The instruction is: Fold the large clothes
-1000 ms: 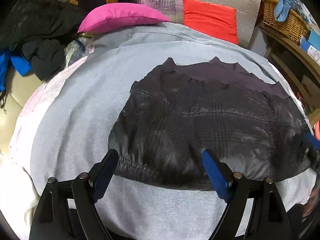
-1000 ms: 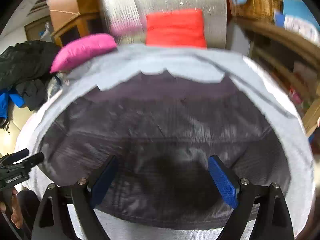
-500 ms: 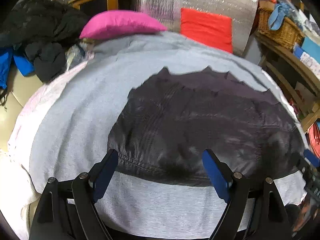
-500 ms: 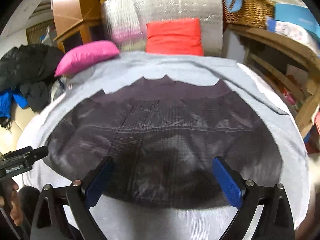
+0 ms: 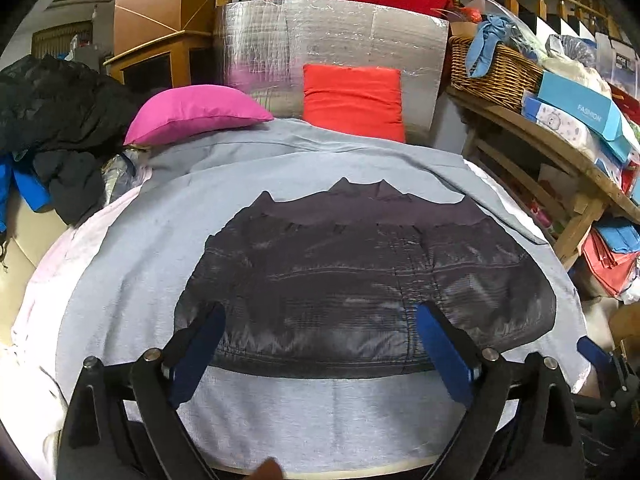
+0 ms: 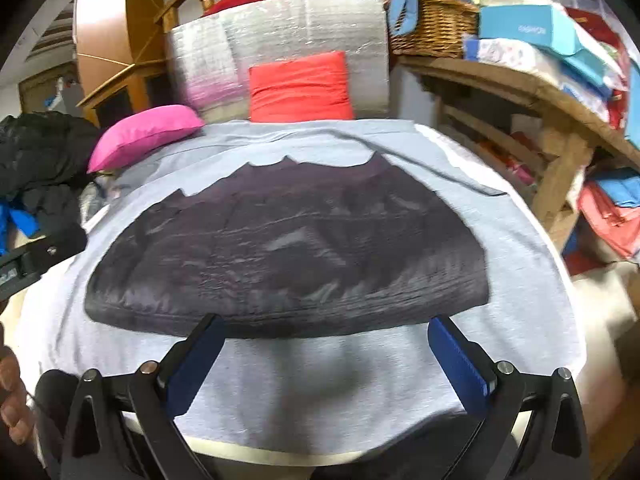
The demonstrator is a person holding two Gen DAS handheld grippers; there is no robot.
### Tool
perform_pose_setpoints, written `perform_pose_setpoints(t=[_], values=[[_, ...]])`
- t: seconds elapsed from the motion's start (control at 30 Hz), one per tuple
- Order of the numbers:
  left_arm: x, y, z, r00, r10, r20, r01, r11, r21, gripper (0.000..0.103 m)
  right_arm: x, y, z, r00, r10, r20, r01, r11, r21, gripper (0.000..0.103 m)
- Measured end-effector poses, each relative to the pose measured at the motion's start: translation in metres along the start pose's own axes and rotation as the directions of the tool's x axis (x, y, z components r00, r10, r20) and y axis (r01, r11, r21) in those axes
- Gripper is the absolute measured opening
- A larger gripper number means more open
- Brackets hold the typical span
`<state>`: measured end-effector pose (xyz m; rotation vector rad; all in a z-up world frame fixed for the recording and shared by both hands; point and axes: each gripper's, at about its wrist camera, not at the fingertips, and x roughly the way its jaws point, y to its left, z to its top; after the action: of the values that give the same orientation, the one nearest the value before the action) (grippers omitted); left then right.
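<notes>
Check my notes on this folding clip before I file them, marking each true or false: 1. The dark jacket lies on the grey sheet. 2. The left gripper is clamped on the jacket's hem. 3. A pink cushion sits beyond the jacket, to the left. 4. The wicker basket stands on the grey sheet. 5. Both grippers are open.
1. True: the dark jacket lies spread on the grey sheet.
2. False: the left gripper holds nothing; its jaws have just been opening.
3. True: the pink cushion lies there.
4. False: the wicker basket sits on the wooden shelf.
5. True: the right gripper is open too, its jaws also just widening.
</notes>
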<state>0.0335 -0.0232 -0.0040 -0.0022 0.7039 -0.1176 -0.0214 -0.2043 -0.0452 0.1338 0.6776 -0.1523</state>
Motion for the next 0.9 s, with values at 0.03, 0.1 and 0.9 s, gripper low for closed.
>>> perform_pose_setpoints(t=[0.03, 0.1, 0.9], values=[[0.0, -0.001, 0.0, 1.0, 0.006, -0.005, -0.006, 1.0, -0.001, 0.097, -0.001, -0.001, 0.002, 1.0, -0.001, 0.007, 0.001, 1.0, -0.001, 0.103], [0.0, -0.005, 0.0, 0.999, 0.026, -0.022, -0.026, 1.0, 0.006, 0.097, -0.003, -0.002, 0.006, 1.0, -0.005, 0.019, 0.005, 1.0, -0.012, 0.103], [0.007, -0.001, -0.001, 0.994, 0.1, -0.04, -0.099, 0.995, 0.027, 0.097, 0.002, 0.031, 0.032, 1.0, -0.001, 0.024, 0.003, 0.996, -0.089, 0.103]])
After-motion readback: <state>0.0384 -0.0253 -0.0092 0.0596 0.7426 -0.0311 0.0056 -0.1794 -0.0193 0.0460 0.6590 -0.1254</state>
